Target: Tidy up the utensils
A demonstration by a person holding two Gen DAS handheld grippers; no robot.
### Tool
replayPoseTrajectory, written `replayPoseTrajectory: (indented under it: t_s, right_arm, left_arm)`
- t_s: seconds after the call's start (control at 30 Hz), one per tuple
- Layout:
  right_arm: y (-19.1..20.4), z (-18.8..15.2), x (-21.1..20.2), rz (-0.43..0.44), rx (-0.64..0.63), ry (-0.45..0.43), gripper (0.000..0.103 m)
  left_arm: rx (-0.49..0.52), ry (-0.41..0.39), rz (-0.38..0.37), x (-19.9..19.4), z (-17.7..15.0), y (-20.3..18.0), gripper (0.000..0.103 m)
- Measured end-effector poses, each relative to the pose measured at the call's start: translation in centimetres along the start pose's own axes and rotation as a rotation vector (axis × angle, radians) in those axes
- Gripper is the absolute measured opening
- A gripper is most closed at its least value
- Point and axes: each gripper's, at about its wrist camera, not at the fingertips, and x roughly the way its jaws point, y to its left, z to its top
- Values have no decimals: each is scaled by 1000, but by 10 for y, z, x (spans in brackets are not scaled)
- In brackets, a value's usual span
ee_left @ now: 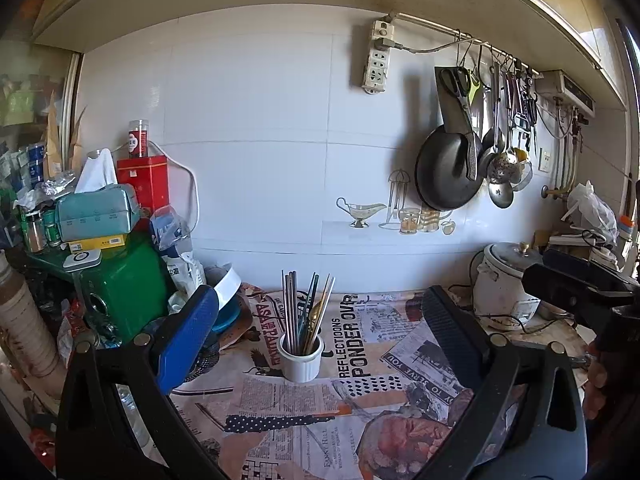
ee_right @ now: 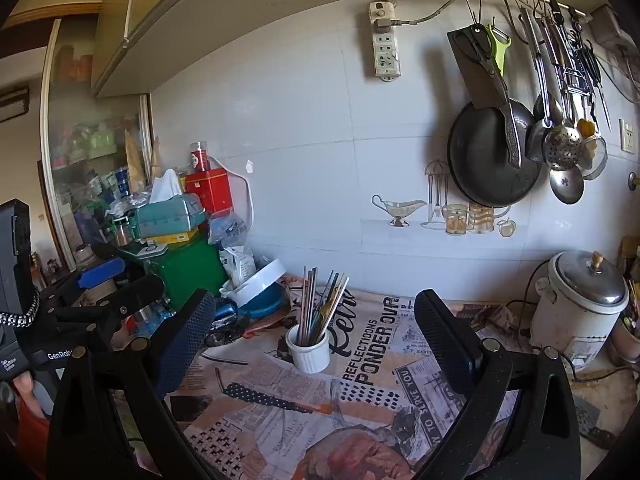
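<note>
A green box (ee_left: 128, 288) stands at the left among clutter. The left gripper (ee_left: 316, 328) has its jaws spread wide, holding nothing. Ahead, between its fingers, a white cup (ee_left: 300, 360) stands upright on the newspaper-print cloth (ee_left: 360, 412), chopsticks (ee_left: 306, 308) standing in it. The right gripper (ee_right: 316, 328) is likewise wide apart and empty. A black pan (ee_left: 444, 168) hangs on the wall, above a rice cooker (ee_left: 504, 284) at right.

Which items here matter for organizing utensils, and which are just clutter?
Job:
white cup
chopsticks and utensils standing in it
left gripper, open, empty
right gripper, open, empty

Lying about:
rice cooker
green box
red tin
tissue box
hanging pan
</note>
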Motion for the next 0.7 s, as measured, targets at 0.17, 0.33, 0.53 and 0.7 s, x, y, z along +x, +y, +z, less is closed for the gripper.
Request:
replayPoseTrajectory:
  t_s: [0.17,0.33,0.53,0.7]
  right_arm:
    - [2,0,3,-7,-1,6,99]
    - [2,0,7,-1,4,12,99]
    - [5,0,8,-5,1,17,99]
    - [4,1,9,-5,7,19,99]
  left_arm:
    - [-2,4,-2,4,0,2,102]
    - [-8,7,-1,8,0,6,102]
    - [-5,7,-3,10,0,8,102]
    - [-6,4,-9,10,0,9,102]
